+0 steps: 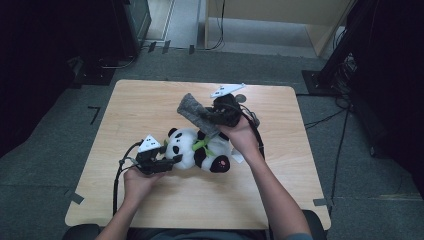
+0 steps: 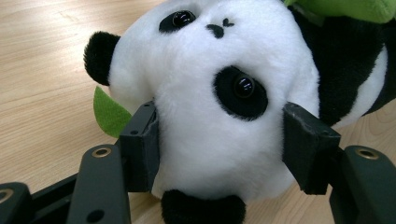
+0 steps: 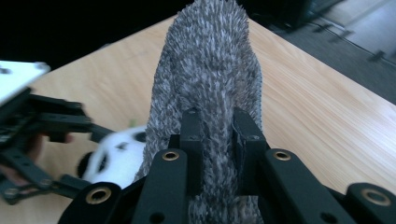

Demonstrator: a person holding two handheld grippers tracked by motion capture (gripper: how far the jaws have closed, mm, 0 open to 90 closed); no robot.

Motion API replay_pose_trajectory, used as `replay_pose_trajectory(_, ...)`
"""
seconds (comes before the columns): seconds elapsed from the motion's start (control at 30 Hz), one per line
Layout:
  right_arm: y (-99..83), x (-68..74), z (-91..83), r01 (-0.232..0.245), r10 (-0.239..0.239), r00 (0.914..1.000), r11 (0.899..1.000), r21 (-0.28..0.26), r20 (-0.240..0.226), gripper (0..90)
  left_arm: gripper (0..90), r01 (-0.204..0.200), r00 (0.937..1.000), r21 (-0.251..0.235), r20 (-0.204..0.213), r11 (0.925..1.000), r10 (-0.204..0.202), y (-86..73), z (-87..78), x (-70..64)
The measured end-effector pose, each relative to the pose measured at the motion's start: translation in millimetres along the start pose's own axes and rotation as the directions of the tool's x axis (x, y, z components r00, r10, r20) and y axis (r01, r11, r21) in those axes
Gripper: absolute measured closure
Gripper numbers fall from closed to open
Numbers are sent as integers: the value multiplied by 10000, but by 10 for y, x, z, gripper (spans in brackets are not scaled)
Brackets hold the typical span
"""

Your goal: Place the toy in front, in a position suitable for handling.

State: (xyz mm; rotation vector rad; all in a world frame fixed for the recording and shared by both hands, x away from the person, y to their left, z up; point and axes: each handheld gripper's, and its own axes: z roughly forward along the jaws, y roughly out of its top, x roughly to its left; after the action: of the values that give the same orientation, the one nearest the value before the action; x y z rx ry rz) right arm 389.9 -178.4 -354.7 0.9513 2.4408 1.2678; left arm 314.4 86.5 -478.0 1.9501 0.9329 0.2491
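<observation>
High view: a black-and-white plush panda toy (image 1: pixel 200 150) lies on its side near the middle of the light wooden worktop (image 1: pixel 150 100). The left hand-held gripper (image 1: pixel 167 161) is at the toy's left end, with its jaws against the white head. The right hand-held gripper (image 1: pixel 210 117) is above and just behind the toy, raised off the worktop. It carries a grey fuzzy fabric strip (image 1: pixel 196 114), which slants up and to the left from the jaws, with its lower end over the toy's body.

Left gripper view: the left hand-held gripper (image 2: pixel 219 149) is wide open, with one jaw pad on each side of the panda toy (image 2: pixel 215 93) head. Both pads press into the white fur, so the head sits between the jaws. A green leaf-shaped piece (image 2: pixel 109 112) shows beside the head, over the worktop (image 2: pixel 42 70).

Right gripper view: the right hand-held gripper (image 3: pixel 218 140) is nearly closed, pinching the grey fabric strip (image 3: pixel 210 70) between its pads. The strip extends straight out beyond the jaw tips. The panda toy (image 3: pixel 116 156) is below and to the left, with the left hand-held gripper (image 3: pixel 70 186) around it.
</observation>
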Motion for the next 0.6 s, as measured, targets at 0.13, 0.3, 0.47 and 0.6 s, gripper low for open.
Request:
replay_pose_trajectory(0.13, 32, 184, 79, 473, -471, 9984, 9989, 31, -297, 782, 367, 1, 10000, -32, -27, 10000, -1, -1, 0, -5)
replay_pose_trajectory(0.3, 15, 429, 299, 1324, -1307, 9903, 9905, 362, -476, 782, 366, -51, 10000, -39, -53, 10000, 51, -10, -6, -17)
replay_pose_trajectory(0.47, -93, 458, 578, 1150, -1024, 9890, 9862, 1193, -1069, 769, 365, -81, 9999, -13, -89, 10000, 81, -14, -10, -24)
replay_pose_trajectory(0.6, -123, 443, 644, 1144, -959, 9867, 9832, 1420, -1311, 748, 365, -57, 9999, 19, -131, 10000, 58, -19, -9, -26)
